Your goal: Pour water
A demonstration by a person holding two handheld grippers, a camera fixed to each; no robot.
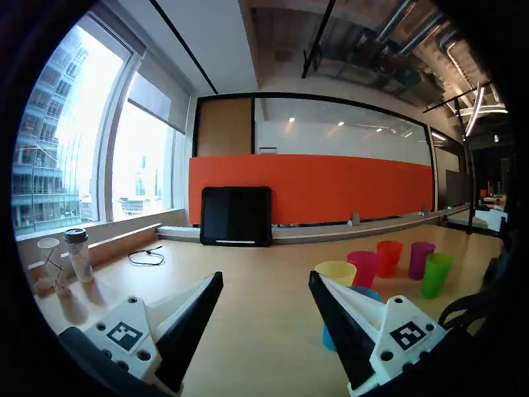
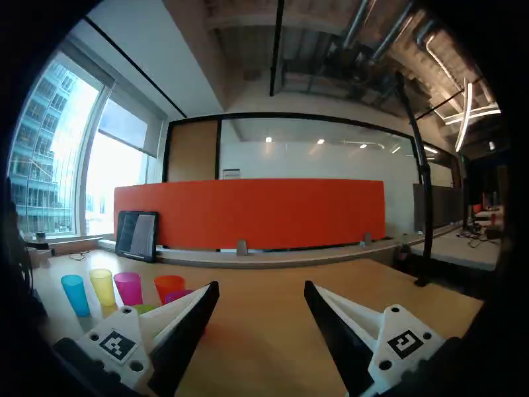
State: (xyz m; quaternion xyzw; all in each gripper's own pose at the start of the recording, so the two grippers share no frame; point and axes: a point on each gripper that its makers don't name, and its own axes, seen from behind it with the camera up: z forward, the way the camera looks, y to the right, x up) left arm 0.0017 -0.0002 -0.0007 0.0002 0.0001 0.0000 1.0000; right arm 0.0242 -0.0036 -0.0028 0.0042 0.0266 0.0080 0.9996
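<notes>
Plainly, both the left gripper and right gripper hold jaws wide apart, gripping nothing.

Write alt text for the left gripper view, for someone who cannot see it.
The left gripper hangs open and empty above a wooden table. Ahead stand a yellow cup, pink cup, red cup, purple cup and green cup, with a blue cup behind one finger. An orange partition runs behind.
</notes>
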